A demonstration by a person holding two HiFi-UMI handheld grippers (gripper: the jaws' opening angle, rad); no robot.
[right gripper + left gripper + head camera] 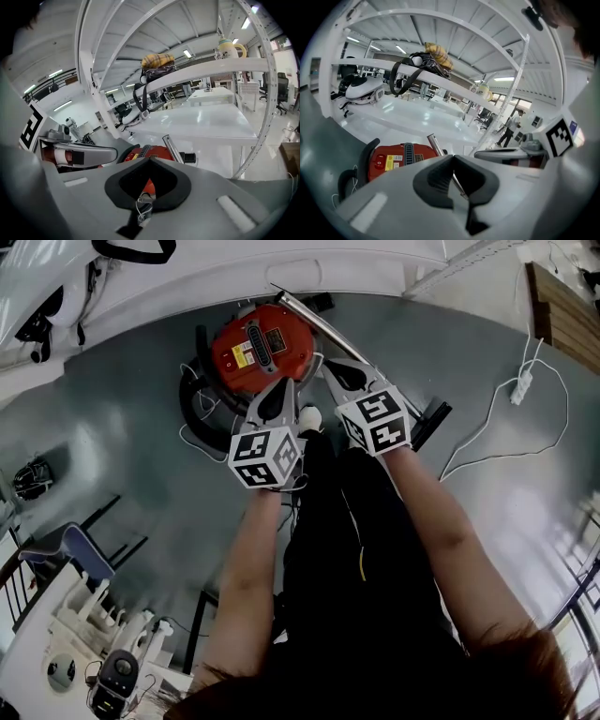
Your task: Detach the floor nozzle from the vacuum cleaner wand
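So the left gripper [284,382] and right gripper [330,364] both hang pressed together, empty, over the wand [309,315]. The joint to the floor nozzle [433,418] is hidden; if it's on, steady wand, pull straight.

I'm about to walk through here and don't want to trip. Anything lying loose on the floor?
Yes. A white cable trails in loose curves over the grey floor to the person's right, running up to a white plug block. More white cord lies bunched beside the red vacuum cleaner. Both look like trip risks.
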